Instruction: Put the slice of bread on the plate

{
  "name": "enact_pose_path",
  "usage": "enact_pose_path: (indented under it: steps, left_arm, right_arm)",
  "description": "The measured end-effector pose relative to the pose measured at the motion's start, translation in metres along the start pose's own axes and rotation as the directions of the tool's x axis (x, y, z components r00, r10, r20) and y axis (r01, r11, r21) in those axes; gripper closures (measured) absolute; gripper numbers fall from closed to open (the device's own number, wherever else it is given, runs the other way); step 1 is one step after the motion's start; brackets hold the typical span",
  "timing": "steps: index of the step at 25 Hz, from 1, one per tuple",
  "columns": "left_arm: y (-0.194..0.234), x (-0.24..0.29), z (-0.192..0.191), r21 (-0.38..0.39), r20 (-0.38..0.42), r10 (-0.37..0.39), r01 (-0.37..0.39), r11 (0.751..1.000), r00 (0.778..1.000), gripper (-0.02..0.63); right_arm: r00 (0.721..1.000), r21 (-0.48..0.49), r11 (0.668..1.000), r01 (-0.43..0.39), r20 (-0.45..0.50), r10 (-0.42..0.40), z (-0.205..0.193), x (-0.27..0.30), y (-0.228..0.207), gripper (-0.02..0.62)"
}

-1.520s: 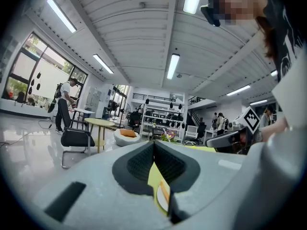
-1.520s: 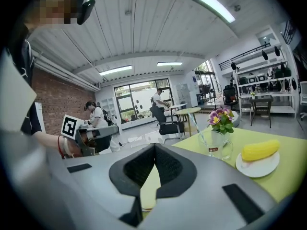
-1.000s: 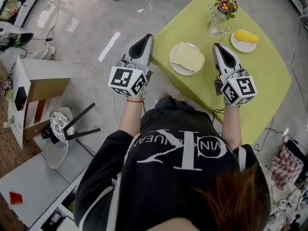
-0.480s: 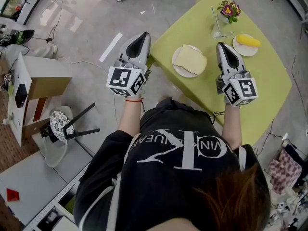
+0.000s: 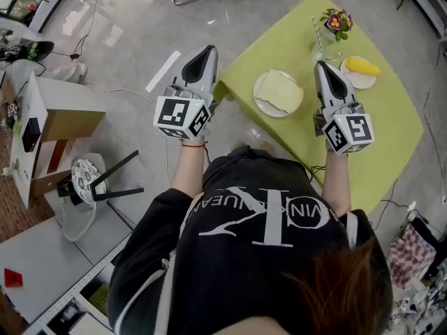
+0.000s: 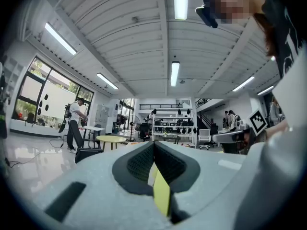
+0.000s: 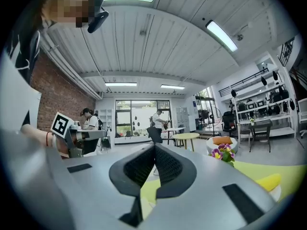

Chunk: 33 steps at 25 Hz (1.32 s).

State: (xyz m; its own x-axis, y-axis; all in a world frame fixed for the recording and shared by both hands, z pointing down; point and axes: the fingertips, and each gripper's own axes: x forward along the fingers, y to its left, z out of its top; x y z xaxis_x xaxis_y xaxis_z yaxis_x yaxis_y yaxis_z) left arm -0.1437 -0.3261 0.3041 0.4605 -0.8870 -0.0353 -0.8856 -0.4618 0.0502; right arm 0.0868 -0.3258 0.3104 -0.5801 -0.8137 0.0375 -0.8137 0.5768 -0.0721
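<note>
A pale slice of bread (image 5: 282, 92) lies on a white plate (image 5: 264, 105) near the left edge of the green table (image 5: 391, 128). My left gripper (image 5: 201, 56) hangs over the floor just left of the table's corner, jaws shut with nothing in them. My right gripper (image 5: 327, 71) hovers above the table just right of the plate, its jaws also shut and empty. In the left gripper view the gripper (image 6: 154, 145) points level across the room; the right gripper view shows that gripper (image 7: 154, 149) pointing level too, and the bread shows in neither.
A second white plate with a yellow item (image 5: 363, 67) and a glass vase of flowers (image 5: 332, 25) stand at the table's far side. On the floor at left are a white cabinet (image 5: 49, 128), a stool (image 5: 91, 183) and cables. People stand in the distance (image 6: 74, 123).
Both grippers have risen a little and shifted slightly. In the head view the table and plate have drifted right and up. Both jaws stay shut.
</note>
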Motion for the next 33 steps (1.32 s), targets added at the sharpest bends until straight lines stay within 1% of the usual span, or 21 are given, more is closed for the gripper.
enact_pose_path:
  steps: [11, 33]
  left_arm:
    - [0.0071, 0.0023, 0.0019, 0.003, 0.007, 0.018, -0.018, 1.000, 1.000, 0.595]
    - [0.0079, 0.0075, 0.0040, 0.007, 0.006, 0.012, -0.012, 1.000, 1.000, 0.595]
  right_arm:
    - [1.000, -0.011, 1.000, -0.012, 0.007, 0.012, 0.0010, 0.0090, -0.0016, 0.595]
    - [1.000, 0.007, 1.000, 0.000, 0.018, -0.001, 0.0028, 0.0100, -0.0077, 0.595]
